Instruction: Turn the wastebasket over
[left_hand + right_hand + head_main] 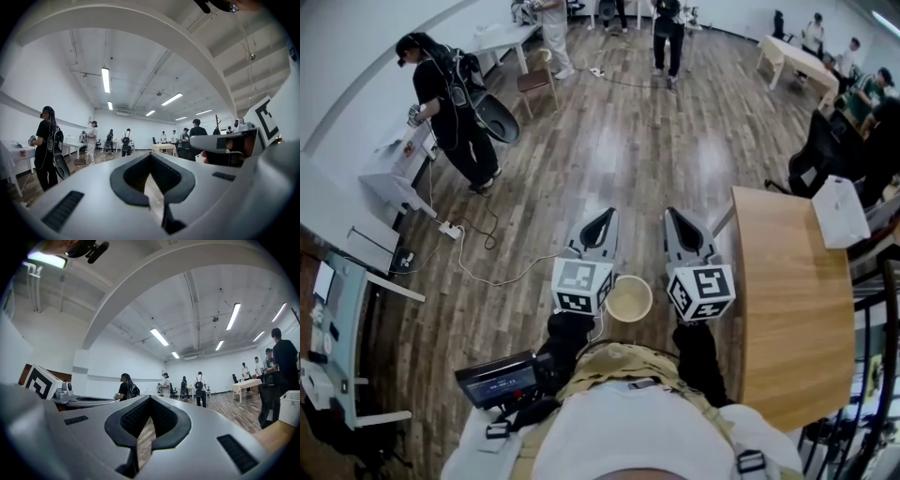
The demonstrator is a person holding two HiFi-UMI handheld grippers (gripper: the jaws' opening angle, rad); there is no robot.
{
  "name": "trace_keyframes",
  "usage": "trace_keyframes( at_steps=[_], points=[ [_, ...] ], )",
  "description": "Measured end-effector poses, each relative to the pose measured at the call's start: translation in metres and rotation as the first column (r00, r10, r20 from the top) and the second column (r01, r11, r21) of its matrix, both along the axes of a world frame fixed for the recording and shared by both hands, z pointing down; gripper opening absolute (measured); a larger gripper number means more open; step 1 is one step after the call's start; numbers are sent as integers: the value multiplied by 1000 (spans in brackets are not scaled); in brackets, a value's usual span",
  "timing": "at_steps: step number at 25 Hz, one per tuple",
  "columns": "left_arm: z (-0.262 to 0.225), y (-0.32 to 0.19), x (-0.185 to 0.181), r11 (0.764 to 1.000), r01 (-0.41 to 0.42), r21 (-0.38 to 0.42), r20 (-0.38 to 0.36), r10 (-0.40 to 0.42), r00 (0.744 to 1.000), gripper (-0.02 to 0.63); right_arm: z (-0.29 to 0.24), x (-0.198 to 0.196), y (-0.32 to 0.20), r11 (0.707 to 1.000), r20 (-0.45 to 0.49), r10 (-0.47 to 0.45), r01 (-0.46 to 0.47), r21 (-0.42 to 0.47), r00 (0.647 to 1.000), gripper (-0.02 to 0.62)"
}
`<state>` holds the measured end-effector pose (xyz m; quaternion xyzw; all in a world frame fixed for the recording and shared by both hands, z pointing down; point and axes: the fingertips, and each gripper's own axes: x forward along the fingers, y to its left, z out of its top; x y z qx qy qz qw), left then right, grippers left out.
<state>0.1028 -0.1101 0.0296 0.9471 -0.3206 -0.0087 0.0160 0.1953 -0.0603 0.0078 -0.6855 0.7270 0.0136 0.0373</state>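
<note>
A round beige wastebasket (629, 299) stands on the wood floor close to my feet, seen from straight above, with a pale inside that looks open upward. My left gripper (604, 217) and right gripper (669, 217) are held side by side above it, pointing level into the room and touching nothing. In the left gripper view the left gripper (150, 156) is shut with nothing between its black pads. In the right gripper view the right gripper (149, 399) is likewise shut and empty. Neither gripper view shows the wastebasket.
A round-edged wooden table (794, 309) stands at my right with a white basket (840, 212) at its far end. A person (450, 103) works at a white table on the left. A cable and power strip (450, 230) lie on the floor. More people stand at the far end.
</note>
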Motion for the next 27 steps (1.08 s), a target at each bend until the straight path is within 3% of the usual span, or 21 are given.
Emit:
trace_keyframes(
  at_steps=[27],
  points=[
    [4,-9,-8,1000,9,-7,11,-9,1000,2,-2,-13,-13,999,-14,-34,35,14,999,20]
  ],
)
